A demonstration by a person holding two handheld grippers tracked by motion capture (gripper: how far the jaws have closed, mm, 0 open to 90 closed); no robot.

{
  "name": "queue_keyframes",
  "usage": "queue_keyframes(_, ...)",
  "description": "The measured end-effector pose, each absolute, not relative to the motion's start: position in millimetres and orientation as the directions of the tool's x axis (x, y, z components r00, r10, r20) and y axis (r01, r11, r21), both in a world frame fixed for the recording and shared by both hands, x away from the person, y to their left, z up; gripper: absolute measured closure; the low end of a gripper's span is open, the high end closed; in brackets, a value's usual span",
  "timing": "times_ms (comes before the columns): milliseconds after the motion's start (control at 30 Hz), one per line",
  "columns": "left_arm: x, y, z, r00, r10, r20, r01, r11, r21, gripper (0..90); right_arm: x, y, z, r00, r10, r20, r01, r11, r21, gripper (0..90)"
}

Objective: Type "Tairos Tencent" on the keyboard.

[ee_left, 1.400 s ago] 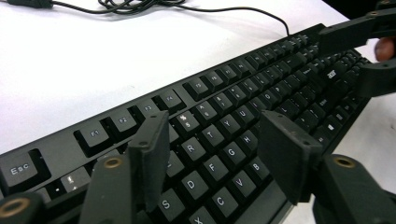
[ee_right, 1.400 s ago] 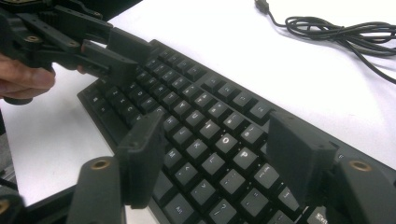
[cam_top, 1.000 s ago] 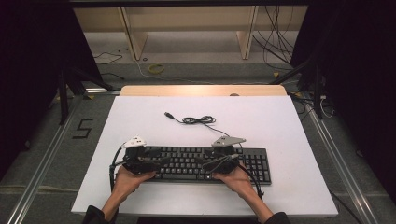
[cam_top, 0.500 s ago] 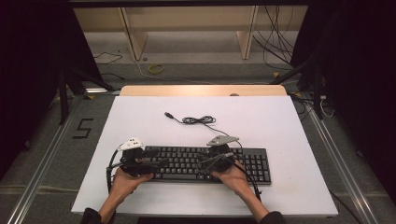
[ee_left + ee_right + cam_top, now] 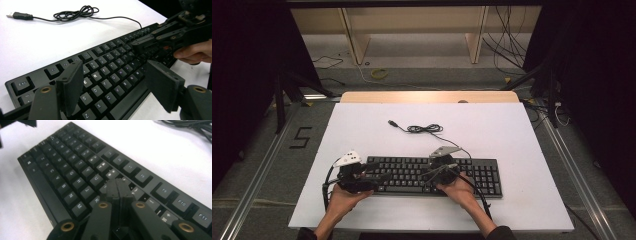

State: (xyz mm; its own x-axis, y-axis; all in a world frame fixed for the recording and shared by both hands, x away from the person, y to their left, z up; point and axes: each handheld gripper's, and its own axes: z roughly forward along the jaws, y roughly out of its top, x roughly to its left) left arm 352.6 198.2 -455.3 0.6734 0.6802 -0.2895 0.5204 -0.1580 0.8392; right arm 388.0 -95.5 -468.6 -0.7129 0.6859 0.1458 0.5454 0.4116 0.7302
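Black full-size keyboard (image 5: 432,175) lay flat near front edge of white table (image 5: 512,130), long side parallel w/ it; thin black USB cable (image 5: 424,128) coiled behind, plug unconnected.

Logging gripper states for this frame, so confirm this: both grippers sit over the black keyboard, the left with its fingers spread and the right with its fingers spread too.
Not quite. The right gripper has its fingers pressed together, with nothing between them, as the right gripper view shows; they have just been closing. The rest stands: both are over the black keyboard, and the left gripper has its fingers spread.
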Motion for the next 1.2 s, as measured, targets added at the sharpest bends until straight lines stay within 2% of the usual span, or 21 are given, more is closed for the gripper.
queue_keyframes(700,341,204,-458,0.671,0.681,-0.293,0.522,-0.154,0.839,31.4,390,-91,-478,-0.708,0.697,0.117,0.55,0.44,0.71,90.0)
queue_keyframes(1033,343,207,-459,0.661,0.69,-0.295,0.524,-0.143,0.839,31.7,389,-94,-474,-0.693,0.703,0.159,0.566,0.393,0.725,90.0)
queue_keyframes(1200,345,208,-460,0.65,0.701,-0.292,0.527,-0.14,0.838,32.5,387,-97,-467,-0.693,0.7,0.173,0.555,0.364,0.748,86.8)
